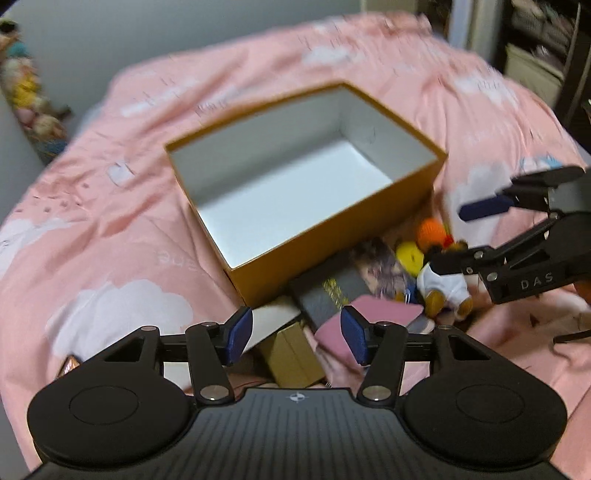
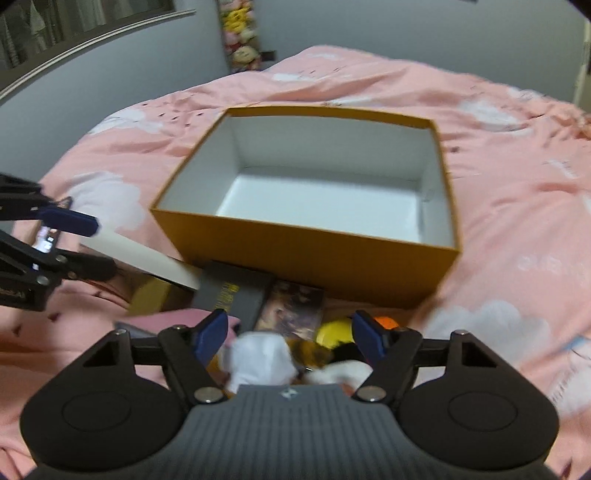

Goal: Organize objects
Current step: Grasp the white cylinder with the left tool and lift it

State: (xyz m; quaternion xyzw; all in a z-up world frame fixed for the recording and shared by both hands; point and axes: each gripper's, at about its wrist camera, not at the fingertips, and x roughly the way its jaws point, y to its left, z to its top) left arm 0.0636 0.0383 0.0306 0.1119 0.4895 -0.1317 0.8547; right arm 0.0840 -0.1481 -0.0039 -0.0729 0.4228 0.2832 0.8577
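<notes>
One rectangular yellow cardboard box [image 1: 332, 254], seemingly smooth white inside.

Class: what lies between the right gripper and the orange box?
In the right wrist view, a dark book and a picture card lie between right gripper and orange box.

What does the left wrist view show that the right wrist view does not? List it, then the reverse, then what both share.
Only the left wrist view: the right gripper seen from the side, over the small plush bear in a white shirt, and a dark shelving unit at the far right.

Only the right wrist view: the left gripper from the side, and a dark-framed window high on the left.

Both: the open orange cardboard box with nothing inside, the pink cloud-print bedspread, the dark grey flat box and the yellow round toy.
</notes>
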